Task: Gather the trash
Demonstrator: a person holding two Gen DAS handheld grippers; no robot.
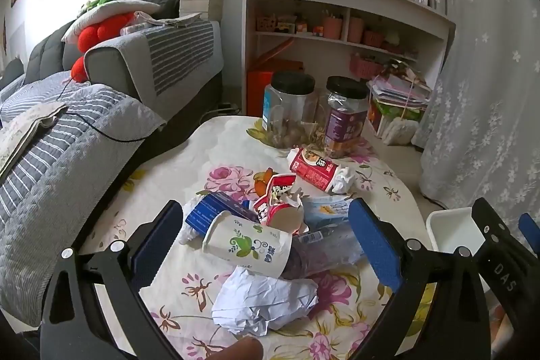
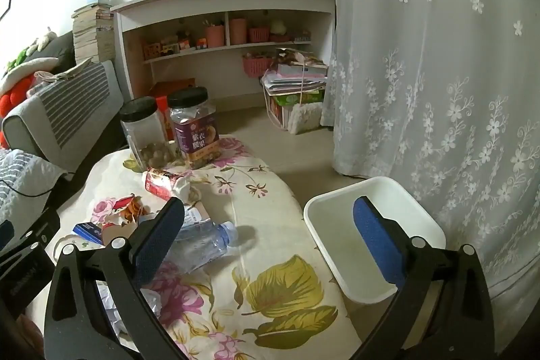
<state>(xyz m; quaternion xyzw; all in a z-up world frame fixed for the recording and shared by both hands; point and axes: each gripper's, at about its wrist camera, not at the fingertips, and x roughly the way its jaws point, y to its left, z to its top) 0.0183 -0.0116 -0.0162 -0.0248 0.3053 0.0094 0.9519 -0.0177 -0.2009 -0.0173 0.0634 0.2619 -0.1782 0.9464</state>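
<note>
With both grippers, left gripper and right gripper, spread wide and empty, we begin collection: the trash pile lies near-centre on the table, and next we grasp the paper cup for the white bin at right.

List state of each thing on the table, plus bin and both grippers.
left gripper: open, holds nothing
right gripper: open, holds nothing
paper cup: on its side
crumpled paper: balled up, loose on the cloth
plastic bottle: lying down, cap on
red carton: lying flat
two jars: upright, black lids on
white bin: beside the table, no trash visible inside
</note>
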